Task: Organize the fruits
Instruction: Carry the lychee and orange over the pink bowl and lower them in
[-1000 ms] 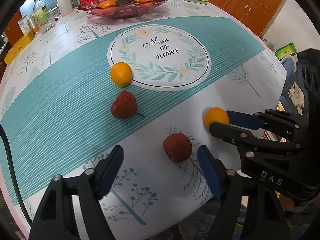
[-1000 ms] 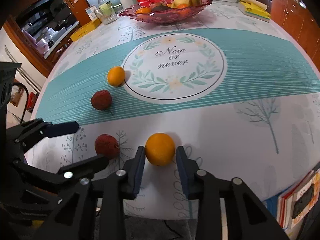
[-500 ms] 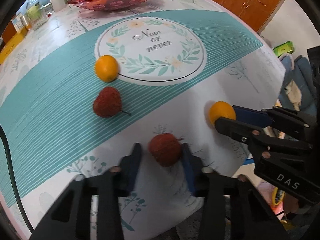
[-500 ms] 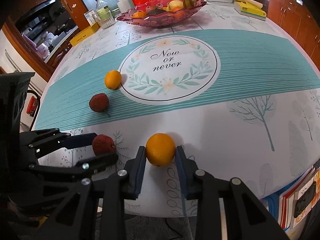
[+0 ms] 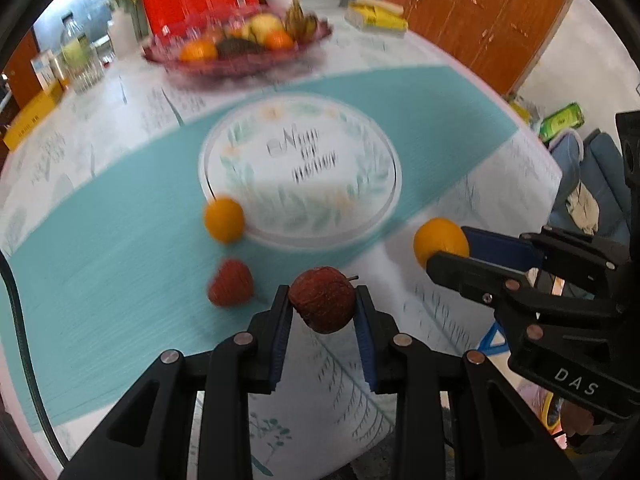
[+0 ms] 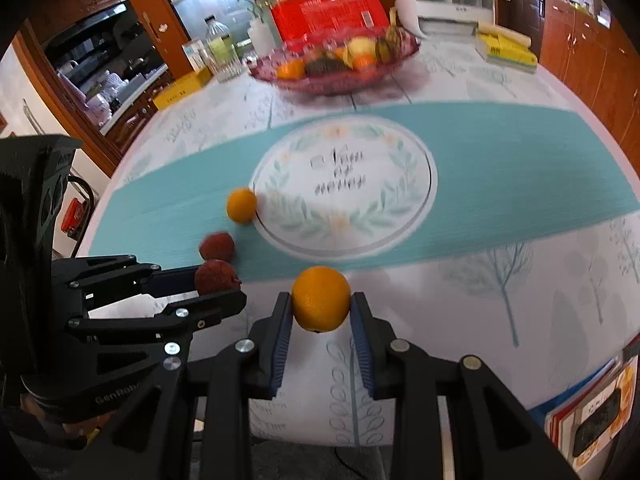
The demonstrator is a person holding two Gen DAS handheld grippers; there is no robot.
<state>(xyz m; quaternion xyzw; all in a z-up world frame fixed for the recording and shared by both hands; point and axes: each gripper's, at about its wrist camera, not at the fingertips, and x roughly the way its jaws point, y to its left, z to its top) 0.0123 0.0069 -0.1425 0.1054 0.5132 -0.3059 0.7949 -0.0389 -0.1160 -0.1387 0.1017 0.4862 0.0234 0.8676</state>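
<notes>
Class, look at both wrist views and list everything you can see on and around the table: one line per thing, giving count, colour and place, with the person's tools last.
round orange fruit: two, orange; one on the cloth by the printed circle, one gripped.
bumpy red lychee-like fruit: two, dark red; one on the teal stripe, one gripped.
purple glass fruit bowl: one, holding mixed fruit, far side.
teal-and-white printed tablecloth: one, covering the table.
red box: one, behind the bowl.
yellow book stack: one, far right corner.
clear bottle: one, far left.
left gripper: black, jaws shut on the red fruit.
right gripper: black, jaws shut on the orange.
</notes>
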